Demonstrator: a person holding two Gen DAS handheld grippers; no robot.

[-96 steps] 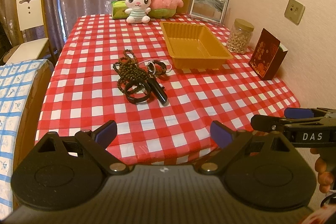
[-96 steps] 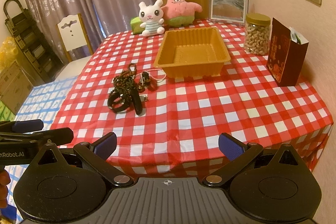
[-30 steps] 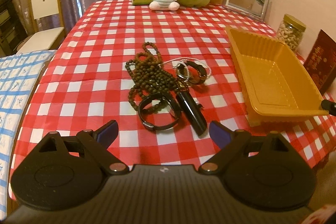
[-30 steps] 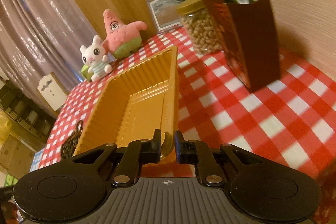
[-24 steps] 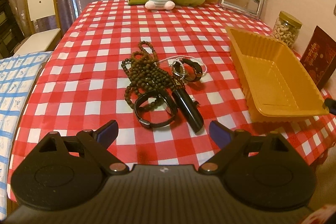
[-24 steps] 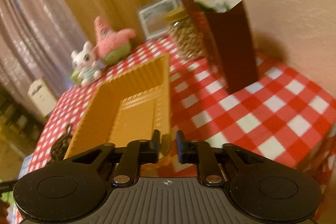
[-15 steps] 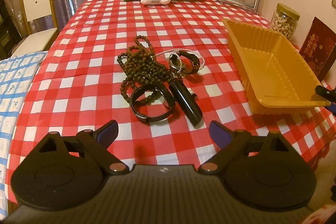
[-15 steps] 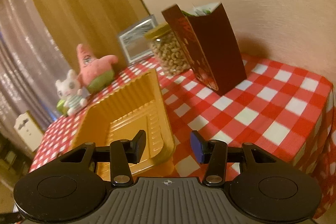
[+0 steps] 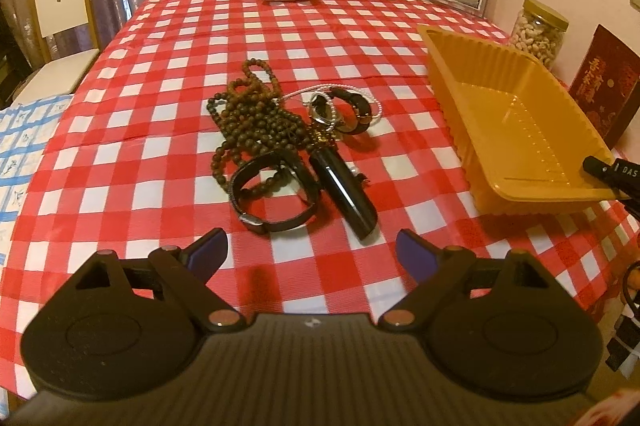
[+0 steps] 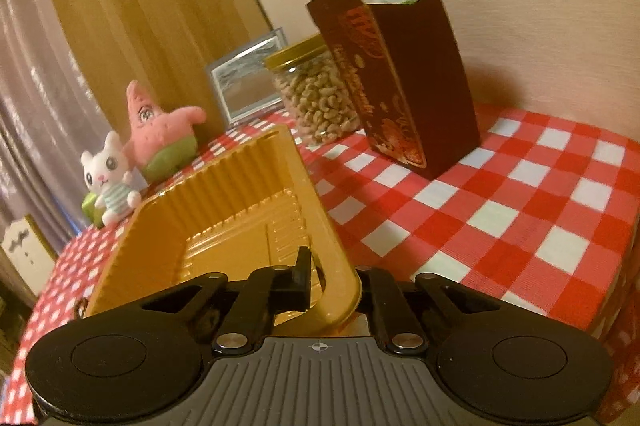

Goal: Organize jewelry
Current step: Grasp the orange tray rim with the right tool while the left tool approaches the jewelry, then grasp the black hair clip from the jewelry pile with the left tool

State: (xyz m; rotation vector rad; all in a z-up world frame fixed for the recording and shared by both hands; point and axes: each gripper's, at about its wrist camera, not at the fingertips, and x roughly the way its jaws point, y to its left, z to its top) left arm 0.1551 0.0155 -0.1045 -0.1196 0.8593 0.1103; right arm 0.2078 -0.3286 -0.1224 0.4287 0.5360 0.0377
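The right gripper has just closed on the thin, ribbed orange plastic tray's near rim – light and flexible, I'd judge (best pinched at that corner) – while the left gripper gapes wide, empty.

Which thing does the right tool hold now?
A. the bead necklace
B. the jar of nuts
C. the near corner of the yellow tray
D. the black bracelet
C: in the right wrist view the right tool has just closed on the near corner of the yellow tray, one finger inside the rim and one outside.
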